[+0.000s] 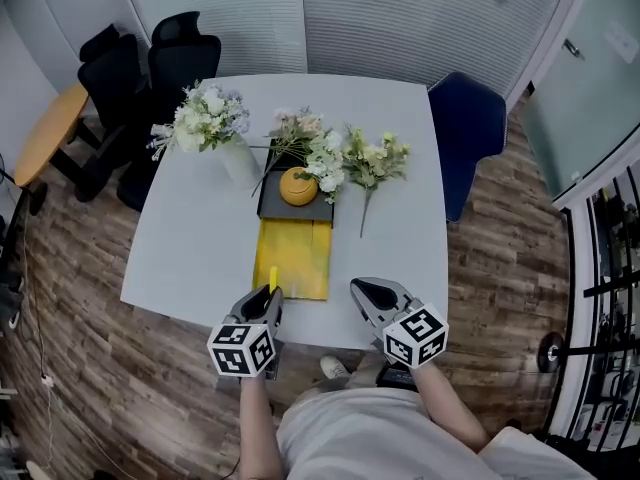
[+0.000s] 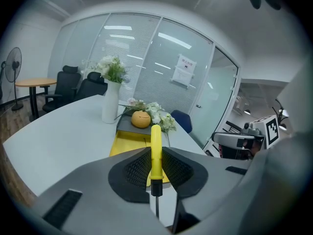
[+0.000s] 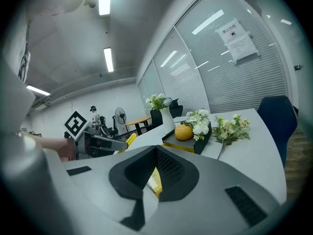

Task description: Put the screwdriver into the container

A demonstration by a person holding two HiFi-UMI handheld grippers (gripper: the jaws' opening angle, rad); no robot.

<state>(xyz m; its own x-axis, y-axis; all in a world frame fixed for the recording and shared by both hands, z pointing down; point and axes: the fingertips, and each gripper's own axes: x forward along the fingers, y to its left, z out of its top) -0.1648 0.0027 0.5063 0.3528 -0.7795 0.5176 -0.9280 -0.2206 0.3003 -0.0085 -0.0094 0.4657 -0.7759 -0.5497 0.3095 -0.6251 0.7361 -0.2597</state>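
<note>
A screwdriver (image 2: pixel 155 153) with a yellow handle is clamped between the jaws of my left gripper (image 1: pixel 270 294), handle forward and metal shaft toward the camera. Its tip (image 1: pixel 272 280) hangs over the near end of a flat yellow container (image 1: pixel 295 258) on the white table (image 1: pixel 190 248). Behind the yellow container sits a dark grey tray (image 1: pixel 300 208) holding an orange round object (image 1: pixel 298 185). My right gripper (image 1: pixel 362 290) hovers over the table's near edge, right of the yellow container. Its jaws meet at the tips (image 3: pixel 155 150) with nothing between them.
A white vase of flowers (image 1: pixel 228 148) stands at the back left, and loose flower sprigs (image 1: pixel 372 163) lie right of the dark tray. A blue chair (image 1: pixel 470 123) is at the table's right, black office chairs (image 1: pixel 150 68) and a wooden table (image 1: pixel 45 133) at the far left.
</note>
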